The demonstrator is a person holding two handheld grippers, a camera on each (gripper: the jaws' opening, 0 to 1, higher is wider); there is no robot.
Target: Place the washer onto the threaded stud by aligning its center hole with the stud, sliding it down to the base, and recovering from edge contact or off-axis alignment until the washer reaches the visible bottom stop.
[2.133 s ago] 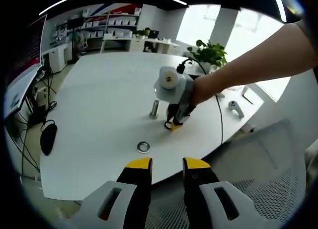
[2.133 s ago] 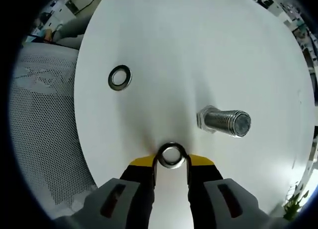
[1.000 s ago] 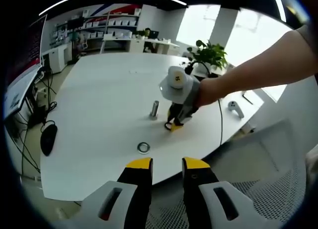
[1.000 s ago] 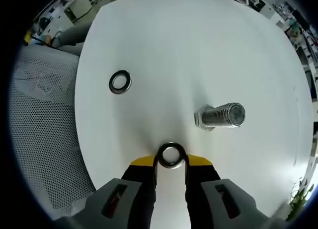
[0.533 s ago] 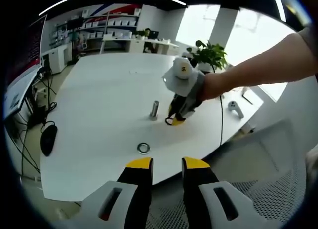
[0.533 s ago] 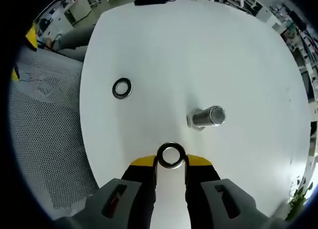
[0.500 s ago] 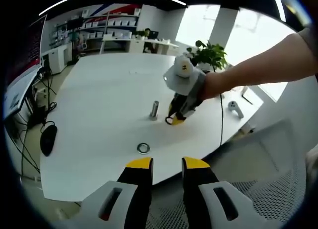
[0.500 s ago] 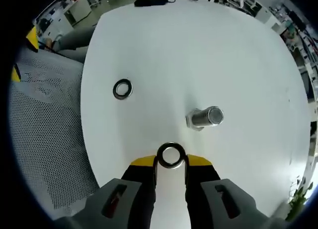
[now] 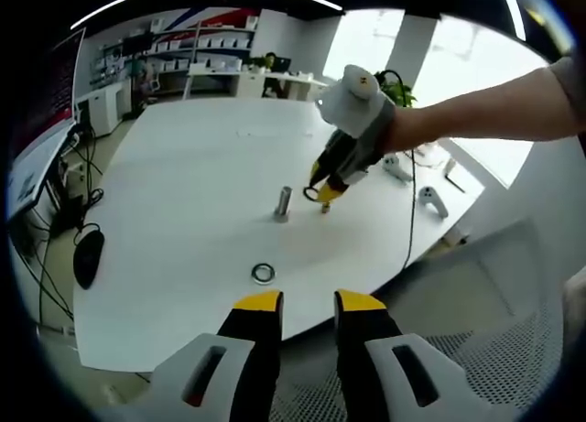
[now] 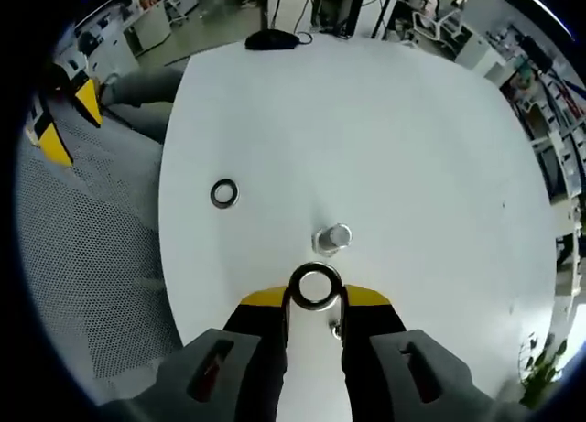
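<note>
While my right gripper (image 10: 315, 298) hung above the white round table (image 10: 394, 129), its yellow-tipped jaws were pinching a steel washer (image 10: 315, 286) by the rim, one jaw on each side, with the washer's hole open to the camera. In the right gripper view, the threaded stud (image 10: 333, 238) stood upright on the table just beyond the held washer, seen almost end-on (its flat top face toward the lens, its wider base partly hidden beneath). The washer was near the stud but apart from it, and its hole was not over the stud's top.

In the left gripper view, the right gripper (image 9: 320, 189) was raised off the tabletop, tilted down toward the stud (image 9: 283, 203), with my forearm (image 9: 485, 111) reaching in from the right side. The held washer (image 9: 311, 194) sat beside the stud's upper end and off to one side of it.

A second washer (image 10: 223, 193) lay flat on the table near its edge, well apart from the stud; it also appeared in the left gripper view (image 9: 263, 273), between the stud and my left gripper.

My left gripper (image 9: 307, 302) was holding nothing; its jaws stood parallel with a narrow gap between them, over the table edge and the mesh chair (image 9: 476, 349). A black computer mouse (image 9: 88, 254) lay at the table's edge.
</note>
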